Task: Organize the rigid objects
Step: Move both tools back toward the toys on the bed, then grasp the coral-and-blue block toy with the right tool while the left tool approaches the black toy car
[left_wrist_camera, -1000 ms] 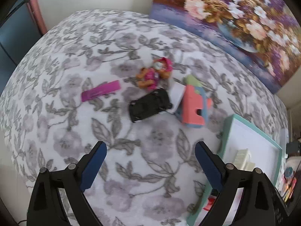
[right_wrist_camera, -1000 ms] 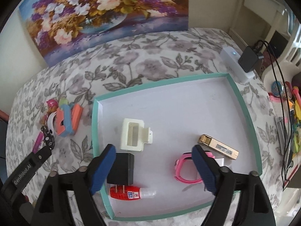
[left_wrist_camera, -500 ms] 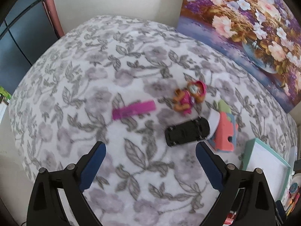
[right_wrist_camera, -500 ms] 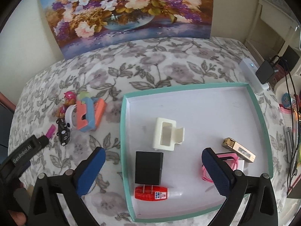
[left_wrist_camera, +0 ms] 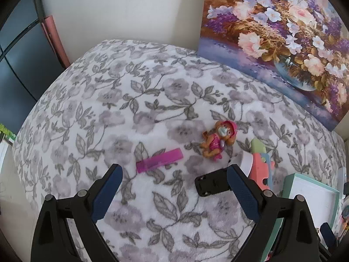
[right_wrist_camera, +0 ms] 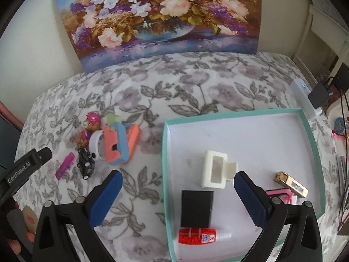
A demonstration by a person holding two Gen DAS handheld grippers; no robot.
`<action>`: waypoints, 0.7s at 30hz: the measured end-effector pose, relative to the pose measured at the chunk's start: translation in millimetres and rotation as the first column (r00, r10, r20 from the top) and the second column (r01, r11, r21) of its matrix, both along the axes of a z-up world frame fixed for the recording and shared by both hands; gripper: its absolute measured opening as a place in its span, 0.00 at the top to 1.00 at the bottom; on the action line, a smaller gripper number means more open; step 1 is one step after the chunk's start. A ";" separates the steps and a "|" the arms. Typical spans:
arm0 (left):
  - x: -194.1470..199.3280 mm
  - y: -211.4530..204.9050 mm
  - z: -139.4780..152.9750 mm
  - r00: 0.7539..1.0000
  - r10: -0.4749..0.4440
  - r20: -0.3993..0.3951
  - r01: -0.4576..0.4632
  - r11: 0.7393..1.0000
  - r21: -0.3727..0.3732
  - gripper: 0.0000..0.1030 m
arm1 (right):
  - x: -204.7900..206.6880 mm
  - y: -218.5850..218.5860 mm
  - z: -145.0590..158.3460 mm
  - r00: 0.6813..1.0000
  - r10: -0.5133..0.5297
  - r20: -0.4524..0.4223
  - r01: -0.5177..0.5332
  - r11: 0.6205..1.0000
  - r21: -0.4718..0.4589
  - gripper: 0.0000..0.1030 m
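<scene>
On the floral blanket lie a magenta strip, a pink toy pup figure, a black toy car and a coral and blue foam piece. My left gripper is open and empty, hovering just in front of the strip and car. The teal-rimmed white tray holds a cream clip, a black block, a red glue bottle, a gold lighter and a pink item. My right gripper is open and empty above the tray's left edge.
A large flower painting leans on the wall behind the bed. A white device and black charger with cables sit at the right edge. A dark window is on the left. The left gripper's body shows in the right wrist view.
My left gripper has swung left and back, so the toys now sit further right and the tray is nearly out of view. My right gripper has shifted left and back over the tray's left edge.
</scene>
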State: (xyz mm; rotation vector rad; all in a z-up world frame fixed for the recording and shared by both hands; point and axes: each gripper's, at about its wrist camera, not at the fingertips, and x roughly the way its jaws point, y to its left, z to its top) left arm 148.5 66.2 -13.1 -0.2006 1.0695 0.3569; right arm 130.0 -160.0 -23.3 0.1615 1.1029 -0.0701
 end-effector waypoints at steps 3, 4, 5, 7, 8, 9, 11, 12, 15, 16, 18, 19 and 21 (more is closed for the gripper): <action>4.2 1.1 0.9 1.000 -0.015 -0.003 0.015 1.000 -0.003 0.06 | 6.8 4.7 0.8 1.000 0.000 0.002 0.000 1.000 0.004 0.00; 4.9 1.6 1.2 1.000 -0.019 -0.004 0.019 1.000 -0.008 0.06 | 9.2 6.1 1.4 1.000 -0.002 0.004 0.002 1.000 0.002 0.00; 5.9 2.9 2.0 1.000 -0.023 -0.002 0.023 1.000 -0.015 0.06 | 11.6 7.8 2.3 1.000 0.000 0.007 0.000 1.000 0.001 0.00; 8.5 7.3 4.2 1.000 -0.022 0.007 0.022 1.000 -0.018 0.06 | 16.6 11.9 4.6 1.000 0.005 0.017 -0.005 1.000 0.003 0.00; 9.7 9.6 4.6 1.000 -0.021 0.009 0.021 1.000 -0.017 0.06 | 18.8 13.9 5.7 1.000 0.007 0.022 -0.007 1.000 0.005 0.00; 10.9 12.7 4.8 1.000 -0.017 0.012 0.017 1.000 -0.013 0.06 | 21.5 16.0 6.8 1.000 0.009 0.027 -0.009 1.000 0.009 0.00; 13.3 19.5 2.9 1.000 -0.005 0.010 0.005 1.000 -0.009 0.06 | 27.0 19.8 8.3 0.999 0.012 0.035 -0.013 1.000 0.020 0.00; 14.6 22.7 1.2 1.000 -0.003 0.006 0.003 1.000 -0.012 0.06 | 31.0 21.9 9.1 0.999 0.014 0.041 -0.015 1.000 0.028 0.00; 17.9 33.3 -5.9 1.000 0.008 -0.003 -0.008 0.999 -0.034 0.06 | 40.4 28.6 10.1 0.998 0.023 0.055 -0.025 0.999 0.037 0.00; 18.8 37.8 -8.5 1.000 0.017 -0.006 -0.017 0.999 -0.045 0.06 | 42.9 30.5 9.9 0.998 0.027 0.057 -0.029 0.999 0.043 0.00; 19.6 45.1 -12.7 0.999 0.033 -0.011 -0.033 0.998 -0.058 0.06 | 49.6 37.0 6.7 0.997 0.039 0.060 -0.042 0.997 0.058 0.00; 19.7 48.7 -14.7 0.999 0.042 -0.016 -0.043 0.997 -0.059 0.06 | 51.4 39.9 4.6 0.997 0.044 0.059 -0.047 0.997 0.062 0.00; 19.4 54.9 -17.9 0.998 0.063 -0.022 -0.064 0.996 -0.062 0.06 | 56.7 47.3 -1.6 0.997 0.055 0.051 -0.059 0.996 0.069 0.00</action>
